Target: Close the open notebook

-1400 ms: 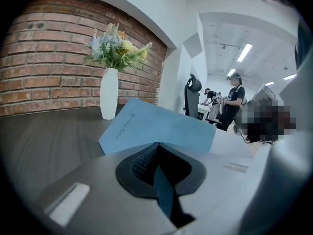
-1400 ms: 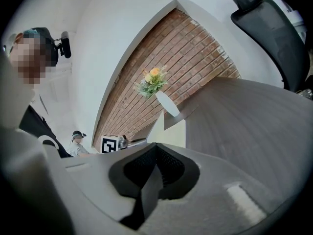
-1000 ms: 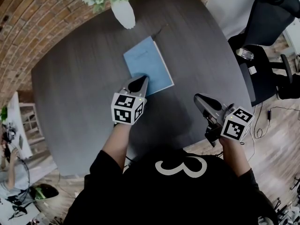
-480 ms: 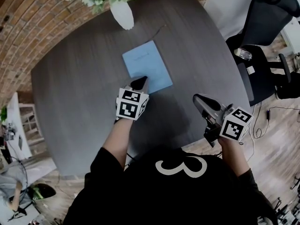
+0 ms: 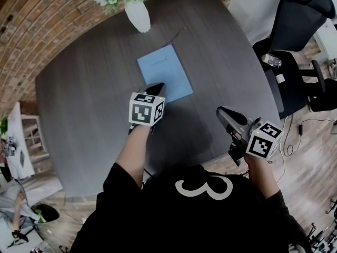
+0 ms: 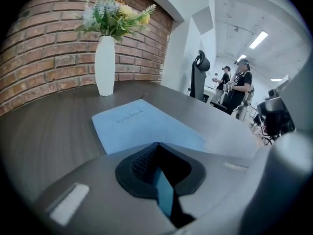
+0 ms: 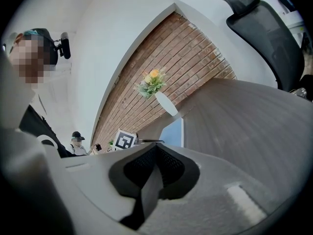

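Notebook lies shut and flat on the table, but the left claw, pinched together and empty at its near edge, could snag the cover and flip it open, while the right claw, pinched together too, sits far off.

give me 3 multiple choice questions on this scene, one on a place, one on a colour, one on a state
1. Where does the vase stand?
A. at the far edge of the table
B. on the floor
C. on the chair

2. What colour is the notebook?
A. red
B. black
C. light blue

3. How does the notebook lie?
A. open, pages up
B. closed, flat on the table
C. propped upright

Answers:
1 A, the vase stands at the table's far rim.
2 C, its cover is light blue in the head view and the left gripper view.
3 B, only one flat cover shows and no pages.
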`<state>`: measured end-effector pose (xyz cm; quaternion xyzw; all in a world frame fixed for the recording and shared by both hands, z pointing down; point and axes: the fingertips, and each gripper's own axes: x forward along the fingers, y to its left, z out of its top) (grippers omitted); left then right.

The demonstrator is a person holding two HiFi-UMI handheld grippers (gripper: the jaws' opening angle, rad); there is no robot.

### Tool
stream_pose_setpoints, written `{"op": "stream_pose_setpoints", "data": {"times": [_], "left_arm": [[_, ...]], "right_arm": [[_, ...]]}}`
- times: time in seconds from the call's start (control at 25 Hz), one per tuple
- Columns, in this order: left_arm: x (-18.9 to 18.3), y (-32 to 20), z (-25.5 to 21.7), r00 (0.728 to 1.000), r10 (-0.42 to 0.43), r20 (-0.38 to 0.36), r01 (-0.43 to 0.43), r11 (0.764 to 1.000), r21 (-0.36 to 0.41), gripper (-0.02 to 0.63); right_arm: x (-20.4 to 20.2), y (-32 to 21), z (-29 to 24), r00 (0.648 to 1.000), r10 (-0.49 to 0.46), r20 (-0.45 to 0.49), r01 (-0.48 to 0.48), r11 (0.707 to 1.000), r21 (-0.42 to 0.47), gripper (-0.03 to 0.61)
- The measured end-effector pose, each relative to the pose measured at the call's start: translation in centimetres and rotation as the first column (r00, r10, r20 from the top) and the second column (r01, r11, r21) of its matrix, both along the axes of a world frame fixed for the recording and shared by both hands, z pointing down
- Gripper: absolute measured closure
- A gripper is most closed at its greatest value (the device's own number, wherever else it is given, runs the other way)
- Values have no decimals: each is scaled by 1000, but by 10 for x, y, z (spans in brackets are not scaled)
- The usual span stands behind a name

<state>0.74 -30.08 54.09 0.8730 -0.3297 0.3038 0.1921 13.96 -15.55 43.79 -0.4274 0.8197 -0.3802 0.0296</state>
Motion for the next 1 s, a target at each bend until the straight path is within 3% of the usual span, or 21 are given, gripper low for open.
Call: {"op": "stream_pose_setpoints", "data": {"times": [0.2,0.36,0.52,1.0], "left_arm": [[-2,4,-5,999,-35,-23,35,999,12,597],[-4,12,-21,994,-70,-89,73,997,30,595],[-3,31,-46,982,-55,-179,63,997,40,595],[-5,132,-127,899,8,-437,25,997,69,595]], "right_arm": [[0,8,-7,1000,2,1,-2,1000,15,577],[3,19,-12,1000,7,-6,-7,1000,26,577],[-1,29,-21,1000,-10,-13,11,999,53,577],[-31,54,-52,991,-123,-51,129,980,150,577]]}}
